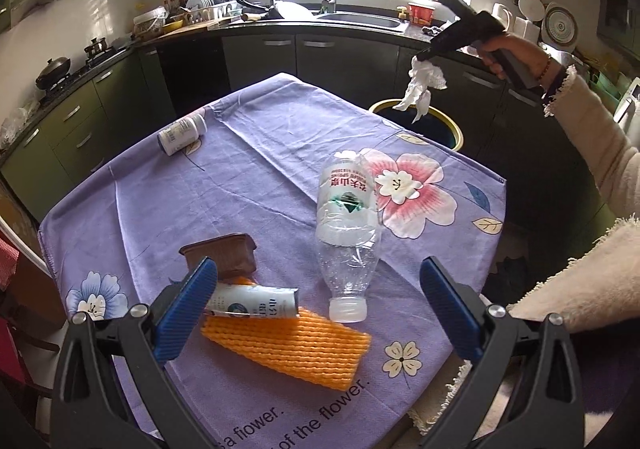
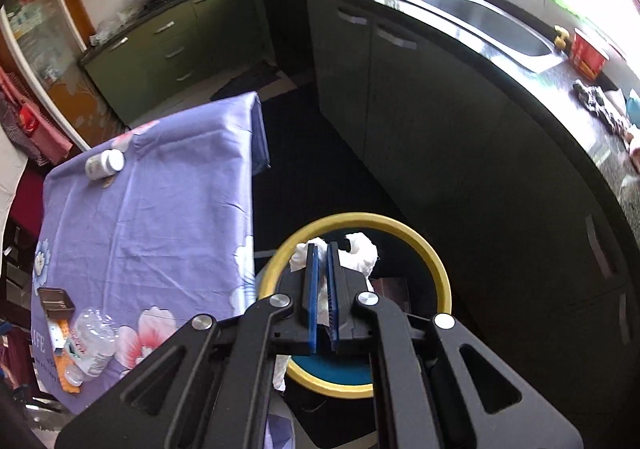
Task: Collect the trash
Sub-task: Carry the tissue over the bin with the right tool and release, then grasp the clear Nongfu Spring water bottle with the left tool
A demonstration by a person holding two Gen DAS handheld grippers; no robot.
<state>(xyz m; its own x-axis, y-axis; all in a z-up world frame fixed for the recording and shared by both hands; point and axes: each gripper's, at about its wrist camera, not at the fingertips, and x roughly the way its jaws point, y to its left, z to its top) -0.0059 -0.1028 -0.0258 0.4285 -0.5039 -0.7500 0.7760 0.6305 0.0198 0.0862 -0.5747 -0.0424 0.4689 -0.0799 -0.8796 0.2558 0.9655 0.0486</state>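
Crumpled tissue (image 2: 362,251) is hanging over the yellow-rimmed trash bin (image 2: 438,269), squeezed tight between the right gripper's (image 2: 322,257) blue fingers (image 2: 312,289). The left gripper (image 1: 318,303) is waiting above the worktop (image 1: 260,169) with its fingers wide apart, holding nothing. Under it are lying a plastic bottle (image 1: 346,233), an orange foam net (image 1: 288,345), a brown tray (image 1: 222,253) and a pill bottle (image 1: 182,135).

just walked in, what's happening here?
Table trash cleanup. The right gripper is shut on a crumpled white tissue, held over the yellow-rimmed bin beside the table. The left gripper is open above the table, where a plastic bottle, orange foam net, small tube, brown tray and pill bottle remain.
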